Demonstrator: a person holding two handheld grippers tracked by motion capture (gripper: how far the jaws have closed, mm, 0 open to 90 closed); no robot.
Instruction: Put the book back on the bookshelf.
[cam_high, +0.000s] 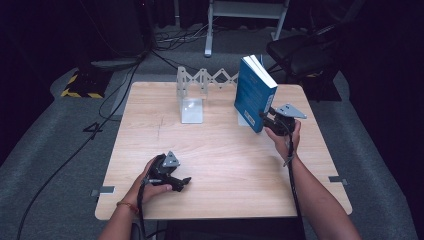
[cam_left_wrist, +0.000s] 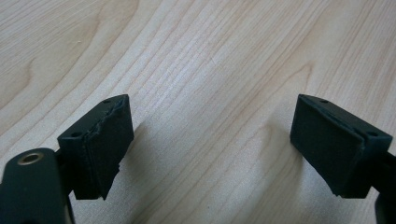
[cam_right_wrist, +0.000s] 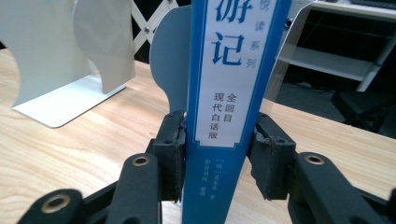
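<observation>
From the high view, the right tongs (cam_high: 270, 118) grip the lower spine edge of a blue book (cam_high: 254, 92) that stands upright, tilted a little, on the far right part of the wooden desk (cam_high: 220, 165). Just behind and left of the book stands a white expanding book rack (cam_high: 200, 82) with flat bookend plates. The left tongs (cam_high: 182, 184) rest low on the near left part of the desk, well apart from the book.

In the left gripper view, the left tongs (cam_left_wrist: 210, 144) stand wide apart over bare wood grain, with nothing between the pads.

In the right gripper view, the right tongs (cam_right_wrist: 219, 154) are clamped on the book (cam_right_wrist: 233, 70), one pad (cam_right_wrist: 170, 144) pressed to each cover, the spine with its printed label facing the camera. The white rack (cam_right_wrist: 60, 70) stands to the left on the desk (cam_right_wrist: 70, 158).
</observation>
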